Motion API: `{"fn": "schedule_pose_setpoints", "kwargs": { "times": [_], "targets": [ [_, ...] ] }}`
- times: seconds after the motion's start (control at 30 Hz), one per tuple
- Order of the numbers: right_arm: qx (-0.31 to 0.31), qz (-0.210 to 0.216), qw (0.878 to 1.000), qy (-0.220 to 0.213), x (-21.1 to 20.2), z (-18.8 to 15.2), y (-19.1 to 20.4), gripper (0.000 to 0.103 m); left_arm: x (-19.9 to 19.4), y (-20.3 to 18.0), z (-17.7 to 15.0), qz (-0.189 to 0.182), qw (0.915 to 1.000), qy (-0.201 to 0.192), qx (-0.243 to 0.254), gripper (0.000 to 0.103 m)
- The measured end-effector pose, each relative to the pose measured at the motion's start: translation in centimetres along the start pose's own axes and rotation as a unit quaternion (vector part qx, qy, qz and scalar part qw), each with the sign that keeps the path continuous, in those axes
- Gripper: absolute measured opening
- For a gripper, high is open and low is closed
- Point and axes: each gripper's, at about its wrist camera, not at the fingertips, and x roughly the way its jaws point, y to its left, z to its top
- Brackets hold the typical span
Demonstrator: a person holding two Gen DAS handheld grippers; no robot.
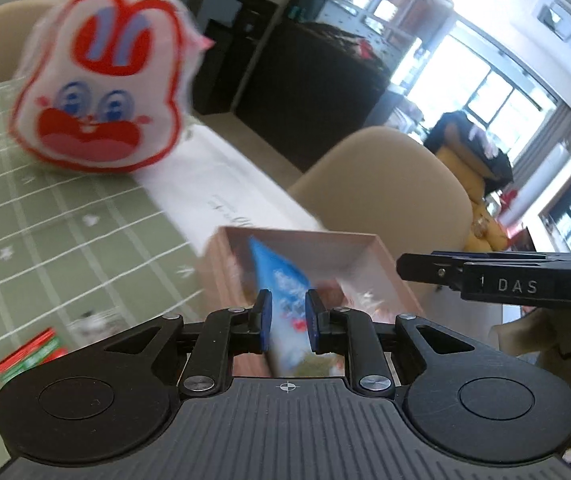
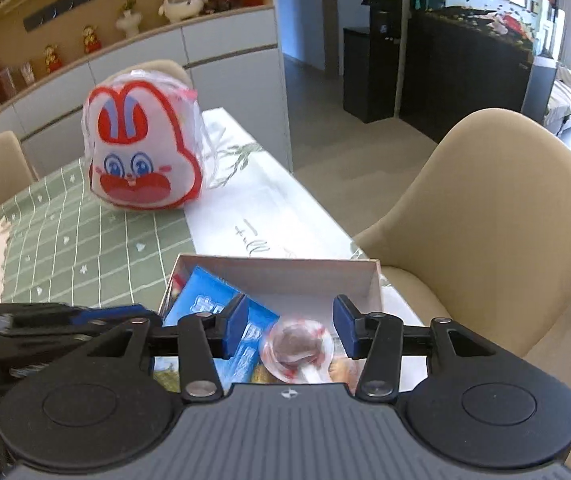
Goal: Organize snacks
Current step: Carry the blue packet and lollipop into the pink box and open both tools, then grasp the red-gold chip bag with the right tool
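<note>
Left hand-held gripper (image 1: pixel 288 320) pinching blurred blue packet (image 1: pixel 285 300)

beige chair (image 2: pixel 497 216), green checked tablecloth (image 2: pixel 77 248), black cabinet (image 2: pixel 461 68)

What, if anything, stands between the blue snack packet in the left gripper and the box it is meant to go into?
Nothing visible. The left gripper holds the blue packet right at the open box, whose top is uncovered. The right gripper hangs open over the box's other contents.
</note>
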Motion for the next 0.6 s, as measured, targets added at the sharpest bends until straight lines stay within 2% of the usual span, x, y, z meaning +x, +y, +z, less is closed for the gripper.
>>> {"fn": "schedule_pose_setpoints", "kwargs": {
  "times": [0.13, 0.23, 0.33, 0.43, 0.6],
  "targets": [
    [0.003, 0.009, 1.0, 0.006, -0.2, -0.7, 0.1, 0.047, -2.1, 1.7, -1.1, 0.011, 0.9999, 0.003, -0.01, 0.021],
    [0.002, 0.015, 1.0, 0.003, -1.4, -2.5, 0.2, 0.05, -3.9, 2.9, -2.4, 0.018, 0.9998, 0.013, 0.001, 0.021],
    [-0.011, 0.02, 1.0, 0.004, -2.6, -5.6, 0.4, 0.053, -4.5, 4.1, -4.0, 0.033, 0.9986, 0.037, 0.013, 0.021],
    [-0.029, 0.007, 1.0, 0.008, -3.5, -9.1, 0.9, 0.053, -4.1, 5.1, -5.8, 0.046, 0.9967, 0.065, 0.015, 0.021],
    [-0.032, 0.022, 0.999, 0.028, -4.2, -14.3, 1.9, 0.053, -3.2, 4.7, -8.9, 0.042, 0.9925, 0.105, 0.047, 0.021]
  ]
}}
